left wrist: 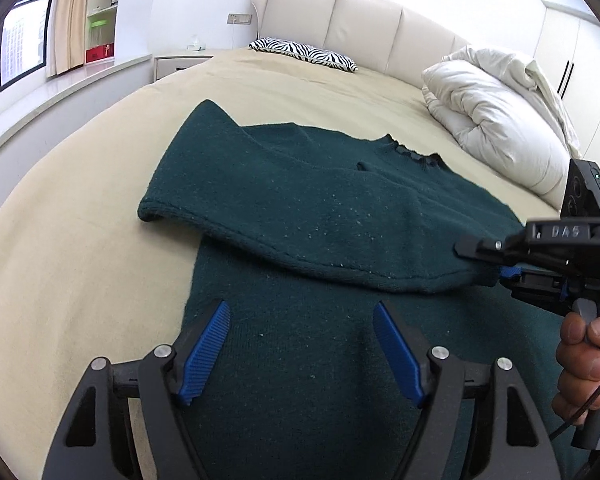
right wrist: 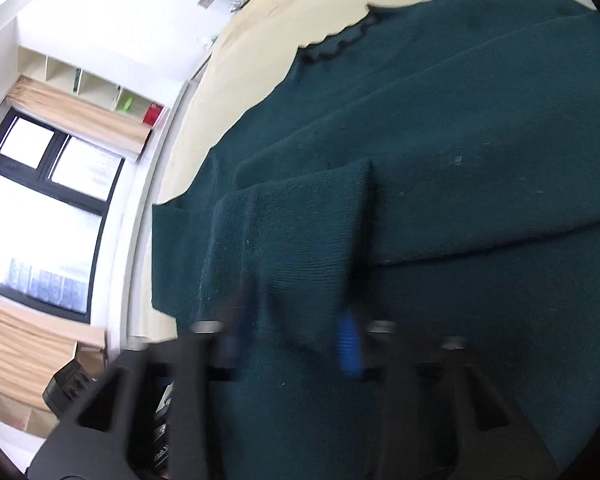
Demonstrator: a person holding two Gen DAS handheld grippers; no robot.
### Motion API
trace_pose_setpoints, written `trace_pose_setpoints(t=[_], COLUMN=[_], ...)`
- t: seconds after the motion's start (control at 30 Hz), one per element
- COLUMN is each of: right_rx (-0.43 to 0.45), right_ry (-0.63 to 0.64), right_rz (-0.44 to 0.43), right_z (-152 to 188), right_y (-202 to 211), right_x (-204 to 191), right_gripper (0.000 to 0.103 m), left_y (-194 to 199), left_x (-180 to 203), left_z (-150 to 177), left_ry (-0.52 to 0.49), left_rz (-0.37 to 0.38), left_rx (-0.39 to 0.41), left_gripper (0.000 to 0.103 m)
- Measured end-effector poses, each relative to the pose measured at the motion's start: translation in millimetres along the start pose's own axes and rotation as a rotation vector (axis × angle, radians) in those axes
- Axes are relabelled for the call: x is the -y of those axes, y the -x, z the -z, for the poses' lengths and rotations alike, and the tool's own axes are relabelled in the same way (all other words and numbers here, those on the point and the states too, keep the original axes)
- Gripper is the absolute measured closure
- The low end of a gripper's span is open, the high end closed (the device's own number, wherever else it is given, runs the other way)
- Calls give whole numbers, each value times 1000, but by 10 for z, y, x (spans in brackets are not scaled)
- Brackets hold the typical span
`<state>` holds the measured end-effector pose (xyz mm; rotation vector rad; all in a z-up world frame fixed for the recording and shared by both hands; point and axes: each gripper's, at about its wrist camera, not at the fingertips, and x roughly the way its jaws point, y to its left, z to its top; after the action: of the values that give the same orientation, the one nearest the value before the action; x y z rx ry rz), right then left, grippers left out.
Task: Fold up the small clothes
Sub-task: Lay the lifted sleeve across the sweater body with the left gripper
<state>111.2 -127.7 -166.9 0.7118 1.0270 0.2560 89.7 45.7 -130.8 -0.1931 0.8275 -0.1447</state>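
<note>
Green sweater spread on the bed, one sleeve folded across.

The bed [left wrist: 100, 240] carries the sweater [left wrist: 300, 340] toward its near edge. The left gripper [left wrist: 302, 344] hovers over it, fingers wide apart and empty; the right gripper [left wrist: 496, 270] pinches the sleeve [left wrist: 320, 220] cuff.

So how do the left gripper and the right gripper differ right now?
The left gripper is open and holds nothing, hovering over the sweater body; the right gripper is shut on the sweater cuff. The left gripper looks sharp, while the right gripper is motion-blurred in its own view. Both have blue pads and black frames.
</note>
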Motion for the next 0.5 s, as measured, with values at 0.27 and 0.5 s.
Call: trace_pose_setpoints(t=[0.27,0.5], right_rx=[103,254], right_ry=[272,383], right_rz=[135,211], right_z=[21,-264], right_y=[441,910], right_x=[-579,-410], right_gripper=[96,96], left_y=[90,274], left_x=[-116,-456], left_z=[-30,-387], left_ry=[64,159], left_rz=[27,13], left_rx=[16,92], left_gripper=[30,30])
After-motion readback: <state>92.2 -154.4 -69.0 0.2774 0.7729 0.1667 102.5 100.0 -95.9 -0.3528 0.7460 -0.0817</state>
